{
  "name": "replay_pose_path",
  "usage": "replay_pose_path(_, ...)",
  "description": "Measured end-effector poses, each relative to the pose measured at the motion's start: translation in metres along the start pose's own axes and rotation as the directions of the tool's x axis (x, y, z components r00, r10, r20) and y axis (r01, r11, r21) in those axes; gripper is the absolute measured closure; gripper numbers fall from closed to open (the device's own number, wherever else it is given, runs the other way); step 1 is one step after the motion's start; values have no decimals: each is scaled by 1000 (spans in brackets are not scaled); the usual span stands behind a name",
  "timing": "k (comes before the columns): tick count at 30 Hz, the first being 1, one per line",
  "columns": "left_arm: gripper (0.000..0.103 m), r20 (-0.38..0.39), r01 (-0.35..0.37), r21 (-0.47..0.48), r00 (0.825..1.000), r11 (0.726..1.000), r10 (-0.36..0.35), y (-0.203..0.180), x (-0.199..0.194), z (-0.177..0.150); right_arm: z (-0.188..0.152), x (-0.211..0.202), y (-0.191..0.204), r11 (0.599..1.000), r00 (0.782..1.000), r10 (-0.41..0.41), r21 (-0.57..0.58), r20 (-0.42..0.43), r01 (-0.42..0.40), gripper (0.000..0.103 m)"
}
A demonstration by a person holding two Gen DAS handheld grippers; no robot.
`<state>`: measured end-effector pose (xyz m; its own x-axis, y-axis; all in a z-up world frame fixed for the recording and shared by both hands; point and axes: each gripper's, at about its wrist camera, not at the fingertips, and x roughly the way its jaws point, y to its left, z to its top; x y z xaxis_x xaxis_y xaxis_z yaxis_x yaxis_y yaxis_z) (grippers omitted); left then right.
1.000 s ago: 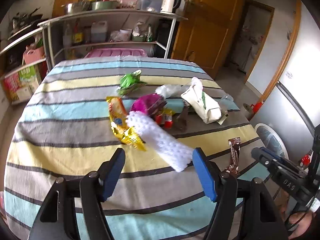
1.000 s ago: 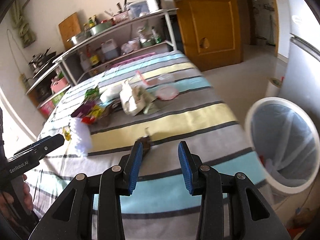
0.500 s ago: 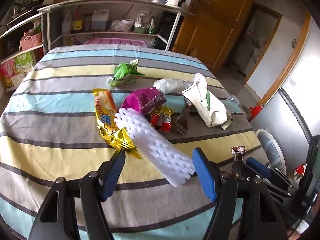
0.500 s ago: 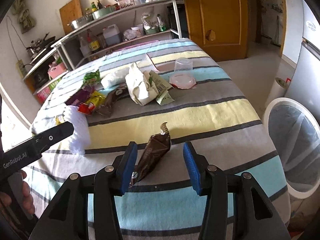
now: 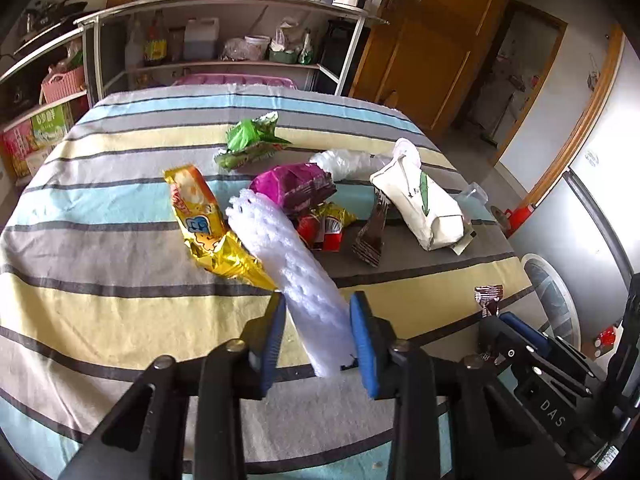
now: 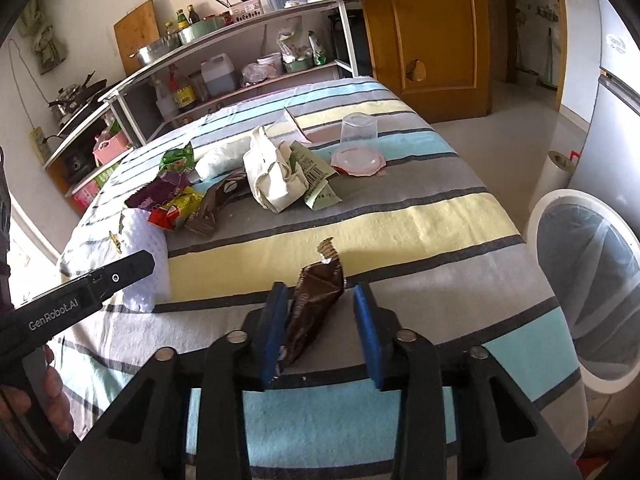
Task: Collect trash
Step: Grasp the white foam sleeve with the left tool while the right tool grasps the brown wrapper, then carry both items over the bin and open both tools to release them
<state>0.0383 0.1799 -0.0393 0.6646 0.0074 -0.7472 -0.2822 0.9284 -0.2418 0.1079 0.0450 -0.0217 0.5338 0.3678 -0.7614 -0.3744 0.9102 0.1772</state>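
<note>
Trash lies on a striped tablecloth (image 5: 100, 216). My left gripper (image 5: 318, 330) has its blue pads narrowed around the near end of a white foam net sleeve (image 5: 288, 264); it looks pinched between them. My right gripper (image 6: 322, 322) is open, its pads on either side of a brown wrapper (image 6: 314, 306) that lies on the cloth and touches the left pad. The brown wrapper also shows in the left wrist view (image 5: 489, 298). A white-rimmed trash bin (image 6: 588, 280) stands on the floor to the right of the table.
More trash sits mid-table: a yellow snack bag (image 5: 200, 220), a purple bag (image 5: 296, 186), a green wrapper (image 5: 250, 138), a white paper bag (image 5: 420, 204), a clear cup (image 6: 359, 128) and a pink lid (image 6: 358, 160). A shelf rack (image 5: 224, 32) stands behind the table.
My left gripper has moved forward and narrowed onto the foam sleeve's near end. My right gripper has advanced so the brown wrapper lies between its open pads.
</note>
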Motion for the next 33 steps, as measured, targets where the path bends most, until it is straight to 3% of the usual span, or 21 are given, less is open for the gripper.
replay_pose_path(2, 71, -1, 10, -4, 1000, 1000, -10, 2, -1, -1, -1, -2, 2, 1000, 1000, 3, -7, 5, -3, 87)
replay_pose_path(5, 73, 3, 26, -7, 1000, 1000, -26, 3, -3, -3, -1, -2, 1, 1000, 1000, 7, -4, 8, -7, 90)
replay_pose_path(21, 74, 45, 82, 83, 995, 993, -86, -16, -29, -13, -1, -30, -10, 999, 997, 29, 12, 72, -30, 92)
replay_pose_path(30, 76, 0, 15, 93, 1000, 996, -15, -16, -16, -16, -3, -44, -15, 999, 994, 41, 22, 99, -43, 92)
replay_pose_path(33, 66, -14, 1, 68, 1000, 998, 0, -13, -8, -13, -4, -45, -16, 999, 994, 43, 23, 98, -45, 92)
